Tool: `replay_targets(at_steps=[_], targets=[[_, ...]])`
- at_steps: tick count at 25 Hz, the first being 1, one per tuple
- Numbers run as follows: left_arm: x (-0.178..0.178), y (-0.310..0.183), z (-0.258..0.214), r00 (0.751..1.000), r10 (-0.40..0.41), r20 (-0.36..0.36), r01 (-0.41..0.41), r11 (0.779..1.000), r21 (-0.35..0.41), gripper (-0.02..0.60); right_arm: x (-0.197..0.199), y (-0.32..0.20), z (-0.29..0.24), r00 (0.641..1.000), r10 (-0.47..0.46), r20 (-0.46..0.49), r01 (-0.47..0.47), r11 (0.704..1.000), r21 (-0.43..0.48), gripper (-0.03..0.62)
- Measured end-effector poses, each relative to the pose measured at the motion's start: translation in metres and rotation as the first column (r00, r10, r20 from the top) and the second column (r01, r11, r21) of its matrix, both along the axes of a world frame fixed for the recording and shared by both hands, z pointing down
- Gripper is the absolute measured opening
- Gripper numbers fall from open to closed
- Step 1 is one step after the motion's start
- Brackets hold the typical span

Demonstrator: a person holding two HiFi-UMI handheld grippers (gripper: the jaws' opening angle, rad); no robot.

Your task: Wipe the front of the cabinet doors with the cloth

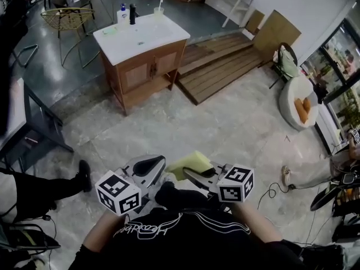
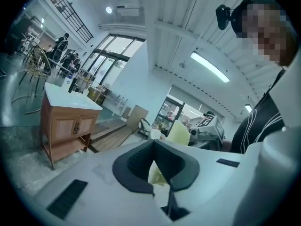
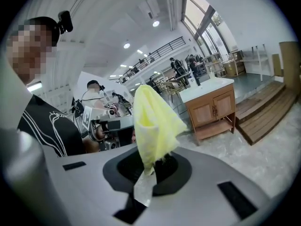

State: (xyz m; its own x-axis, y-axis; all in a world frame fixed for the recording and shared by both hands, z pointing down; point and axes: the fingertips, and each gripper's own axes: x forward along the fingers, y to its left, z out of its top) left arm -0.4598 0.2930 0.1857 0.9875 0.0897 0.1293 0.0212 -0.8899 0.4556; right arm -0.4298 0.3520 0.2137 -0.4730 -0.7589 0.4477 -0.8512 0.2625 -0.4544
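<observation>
Yellow cloth [image 3: 153,119], one, sticks up from the right gripper [image 1: 198,176], whose jaws are clamped on its lower end. Left gripper [image 1: 147,166] sits just beside it, jaws slightly apart and gripping nothing. Both are held low against the torso. One wooden vanity cabinet [image 1: 147,66] with two doors [image 1: 152,70] stands well apart across the floor, a wooden ramp [image 1: 219,63] beside it.

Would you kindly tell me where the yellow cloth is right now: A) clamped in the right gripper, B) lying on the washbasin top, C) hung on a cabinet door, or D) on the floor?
A: the yellow cloth rises from between the shut jaws of the right gripper, far from the cabinet.
</observation>
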Motion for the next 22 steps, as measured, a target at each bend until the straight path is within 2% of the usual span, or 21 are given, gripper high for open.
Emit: replay_targets(at_steps=[4, 7, 12, 20, 22], targets=[[0.028, 0.005, 0.008, 1.0, 0.012, 0.009, -0.012, 0.999, -0.031, 0.006, 0.026, 0.006, 0.005, 0.999, 0.03, 0.016, -0.03, 0.999, 0.019, 0.04], [0.067, 0.015, 0.014, 0.998, 0.042, 0.043, -0.041, 0.999, -0.021, 0.006, 0.063, 0.016, 0.009, 0.997, 0.067, 0.036, -0.067, 0.997, 0.024, 0.04], [0.146, 0.021, 0.022, 0.994, 0.082, 0.07, -0.083, 0.997, 0.001, 0.006, 0.142, 0.025, 0.032, 0.988, 0.142, 0.06, -0.143, 0.99, 0.002, 0.04], [0.291, 0.003, 0.067, 0.987, 0.029, 0.159, -0.026, 0.999, -0.02, 0.006, 0.295, 0.021, 0.068, 0.967, 0.205, 0.153, -0.199, 0.978, -0.057, 0.04], [0.328, 0.002, 0.074, 0.987, 0.024, 0.16, -0.019, 0.999, -0.033, 0.006, 0.332, 0.023, 0.076, 0.963, 0.217, 0.16, -0.206, 0.975, -0.083, 0.04]])
